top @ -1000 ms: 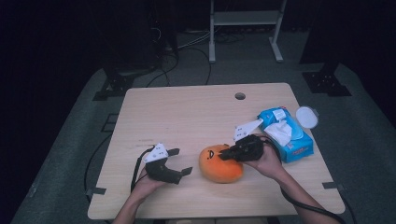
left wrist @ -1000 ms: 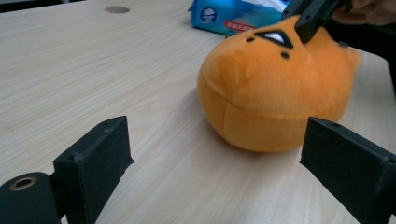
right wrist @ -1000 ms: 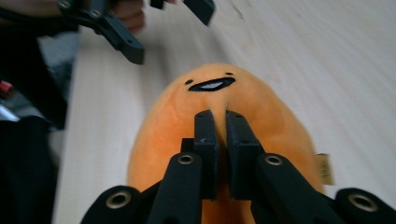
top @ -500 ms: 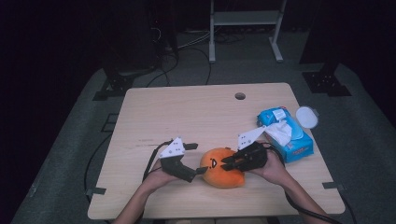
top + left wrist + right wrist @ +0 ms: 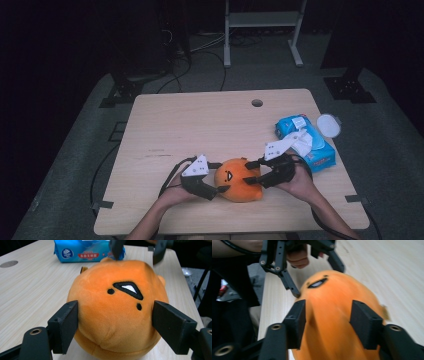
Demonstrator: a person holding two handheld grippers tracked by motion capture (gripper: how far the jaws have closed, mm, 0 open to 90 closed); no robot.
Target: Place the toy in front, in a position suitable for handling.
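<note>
An orange plush toy (image 5: 237, 179) with a small stitched face lies near the front edge of the wooden table (image 5: 200, 125). My left gripper (image 5: 220, 177) comes at it from the left. Its jaws have just been closing, and in the left gripper view both pads (image 5: 66, 325) press the plush toy (image 5: 115, 312) on its sides. My right gripper (image 5: 250, 173) meets the toy from the right. Its jaws have just been opening; in the right gripper view they straddle the plush toy's (image 5: 329, 322) back end with the pads (image 5: 297, 320) spread wide.
A blue pack of wet wipes (image 5: 305, 142) with a white sheet sticking out lies at the table's right, and a round white lid (image 5: 328, 125) sits beside it at the edge. A cable hole (image 5: 257, 103) is at the back. A metal stand (image 5: 262, 20) stands beyond.
My left gripper moved right from open table to the plush and closed around it. My right gripper, earlier pinched on the toy's right side, spread its jaws.
</note>
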